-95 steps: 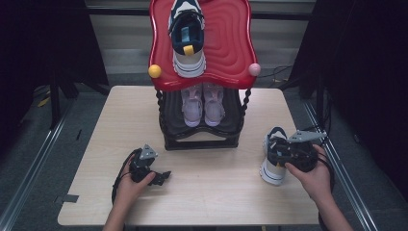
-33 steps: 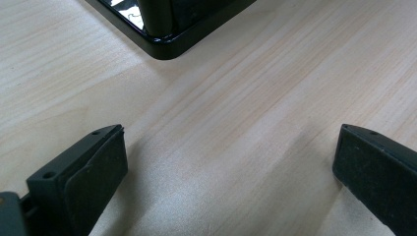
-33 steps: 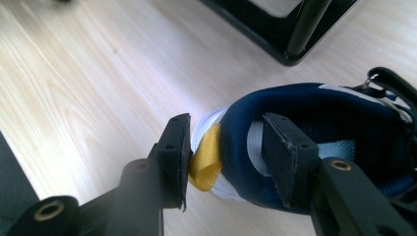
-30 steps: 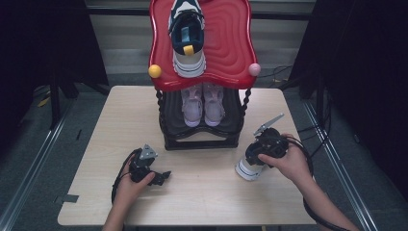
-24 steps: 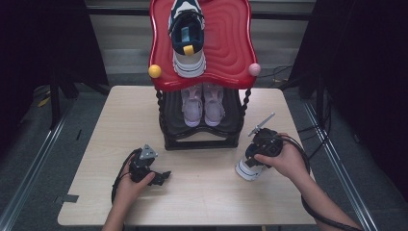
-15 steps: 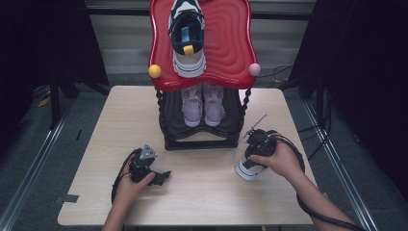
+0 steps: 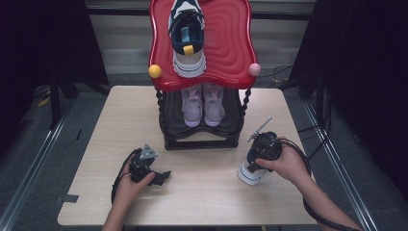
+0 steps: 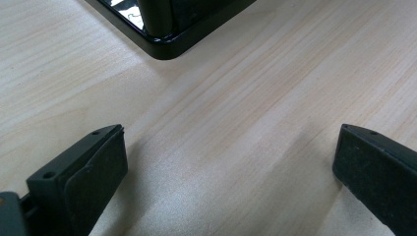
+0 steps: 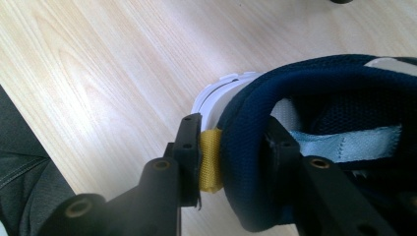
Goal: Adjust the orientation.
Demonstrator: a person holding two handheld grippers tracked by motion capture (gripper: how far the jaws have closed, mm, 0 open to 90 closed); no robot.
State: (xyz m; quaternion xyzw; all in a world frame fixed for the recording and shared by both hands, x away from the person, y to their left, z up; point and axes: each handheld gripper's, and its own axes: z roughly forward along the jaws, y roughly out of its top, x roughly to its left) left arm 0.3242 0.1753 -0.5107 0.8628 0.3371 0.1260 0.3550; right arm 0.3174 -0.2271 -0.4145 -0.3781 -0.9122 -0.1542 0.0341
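Your right gripper (image 9: 231,162) had just been closing on the navy shoe (image 9: 314,128), and its jaws clamped the heel collar with the yellow tab (image 9: 210,160) under one of them. The shoe stood on the table (image 7: 207,192), right of the rack (image 7: 202,139). Your left gripper (image 8: 226,182) rested wide open over bare wood.

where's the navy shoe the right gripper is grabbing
In the high view the navy shoe sits on the table's right side, just right of the black rack, its heel collar clamped by the right gripper.
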